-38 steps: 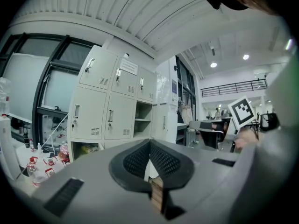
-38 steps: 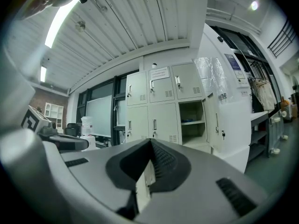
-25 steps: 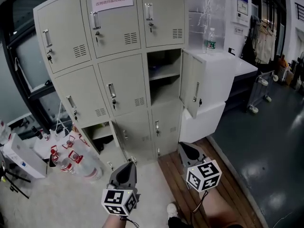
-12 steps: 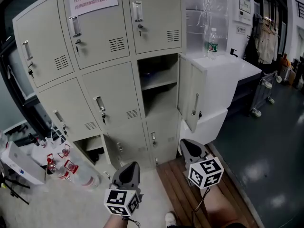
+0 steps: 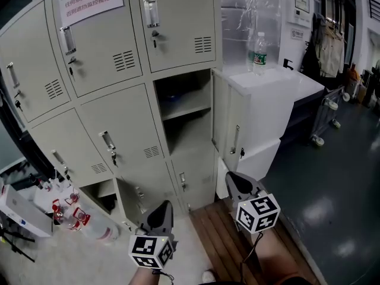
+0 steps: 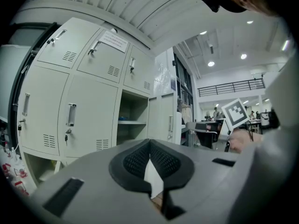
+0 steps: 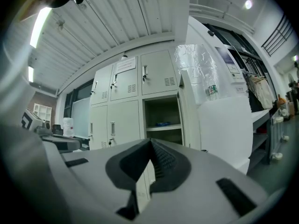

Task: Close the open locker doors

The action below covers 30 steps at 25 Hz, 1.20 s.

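A beige bank of lockers (image 5: 119, 117) fills the head view. The middle compartment of its right column (image 5: 181, 108) stands open, with its door (image 5: 228, 132) swung out to the right. A bottom-left compartment (image 5: 100, 195) is also open. My left gripper (image 5: 161, 209) and right gripper (image 5: 233, 179) are held low in front of the lockers, apart from them, both shut and empty. The left gripper view shows shut pads (image 6: 150, 143) with the open compartment (image 6: 131, 120) beyond. In the right gripper view the jaws (image 7: 150, 142) are shut below the open compartment (image 7: 161, 118) and its door (image 7: 188, 111).
A white cabinet (image 5: 273, 108) with a water bottle (image 5: 258, 53) on top stands right of the open door. Several bottles (image 5: 77, 217) lie on the floor at the left. Wooden boards (image 5: 222, 242) run underfoot, and a wheeled cart (image 5: 326, 120) is at the far right.
The lockers have grown larger and slid left in the head view as both grippers were carried closer to them. Both pairs of jaws stay shut.
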Motion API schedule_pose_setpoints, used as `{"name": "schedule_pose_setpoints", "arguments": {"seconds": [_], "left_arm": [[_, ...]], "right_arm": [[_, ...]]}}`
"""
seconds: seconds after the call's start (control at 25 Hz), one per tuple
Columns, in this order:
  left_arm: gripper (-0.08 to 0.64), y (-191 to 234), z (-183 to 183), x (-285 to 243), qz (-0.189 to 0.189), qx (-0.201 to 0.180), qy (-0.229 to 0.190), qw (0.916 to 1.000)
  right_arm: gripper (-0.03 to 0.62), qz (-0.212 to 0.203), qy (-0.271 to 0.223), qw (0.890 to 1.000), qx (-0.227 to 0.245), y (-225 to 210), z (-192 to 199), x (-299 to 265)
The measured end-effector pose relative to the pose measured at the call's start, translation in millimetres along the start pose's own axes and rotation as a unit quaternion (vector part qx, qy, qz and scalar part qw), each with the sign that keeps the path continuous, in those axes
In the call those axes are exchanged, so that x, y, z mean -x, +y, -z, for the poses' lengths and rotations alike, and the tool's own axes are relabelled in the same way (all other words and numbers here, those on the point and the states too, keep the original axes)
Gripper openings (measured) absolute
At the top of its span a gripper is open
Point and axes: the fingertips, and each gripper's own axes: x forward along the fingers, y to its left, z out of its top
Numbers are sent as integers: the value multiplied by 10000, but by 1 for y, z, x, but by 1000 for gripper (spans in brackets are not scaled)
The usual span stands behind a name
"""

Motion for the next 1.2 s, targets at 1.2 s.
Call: {"name": "schedule_pose_setpoints", "arguments": {"seconds": [1.2], "left_arm": [[5,-4,-13,-120,961,-122,28,9953]], "right_arm": [[65,1002,-194,9948,-34,-106,-17,-42]]}}
